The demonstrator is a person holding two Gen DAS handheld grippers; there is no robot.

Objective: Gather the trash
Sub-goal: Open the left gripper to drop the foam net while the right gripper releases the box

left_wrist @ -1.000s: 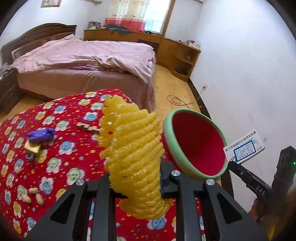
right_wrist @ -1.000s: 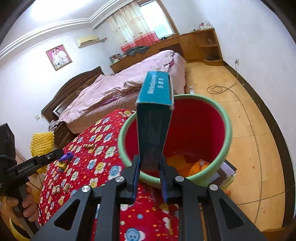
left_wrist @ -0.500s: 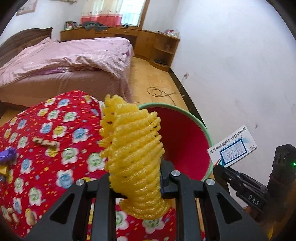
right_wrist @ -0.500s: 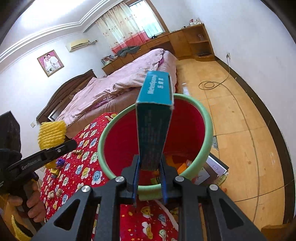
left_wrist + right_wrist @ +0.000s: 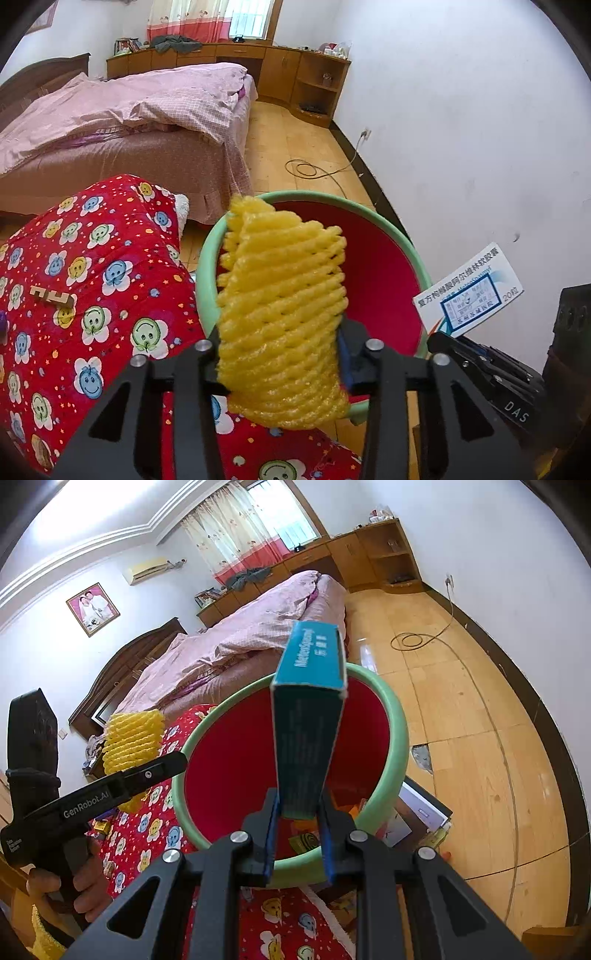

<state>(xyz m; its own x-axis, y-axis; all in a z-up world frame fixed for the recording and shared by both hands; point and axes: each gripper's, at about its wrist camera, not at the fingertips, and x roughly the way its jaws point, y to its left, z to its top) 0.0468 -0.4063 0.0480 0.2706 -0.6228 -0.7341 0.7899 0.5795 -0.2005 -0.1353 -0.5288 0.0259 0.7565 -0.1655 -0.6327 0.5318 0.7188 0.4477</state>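
Note:
A yellow foam net (image 5: 284, 314) stands between the fingers of my left gripper (image 5: 280, 354). The jaws are opening and the net has puffed out wide, still touching both pads. It hangs over the near rim of a red bin with a green rim (image 5: 314, 195). My right gripper (image 5: 297, 812) is shut on a tall teal box (image 5: 308, 720), held upright above the bin (image 5: 400, 738). The box's white face (image 5: 467, 291) shows at the right of the left wrist view. From the right wrist view, the left gripper (image 5: 177, 760) and net (image 5: 133, 738) sit at the bin's left edge.
A table under a red flowered cloth (image 5: 92, 277) carries a small wooden piece (image 5: 50, 295). Several scraps (image 5: 306, 840) lie in the bin. Books and papers (image 5: 421, 808) lie on the floor beside it. A pink bed (image 5: 129, 110) and a floor cable (image 5: 314, 168) lie beyond.
My left gripper has moved right, from over the cloth to the bin's rim, and its jaws have widened so the net spread out. The right gripper has come slightly closer over the bin.

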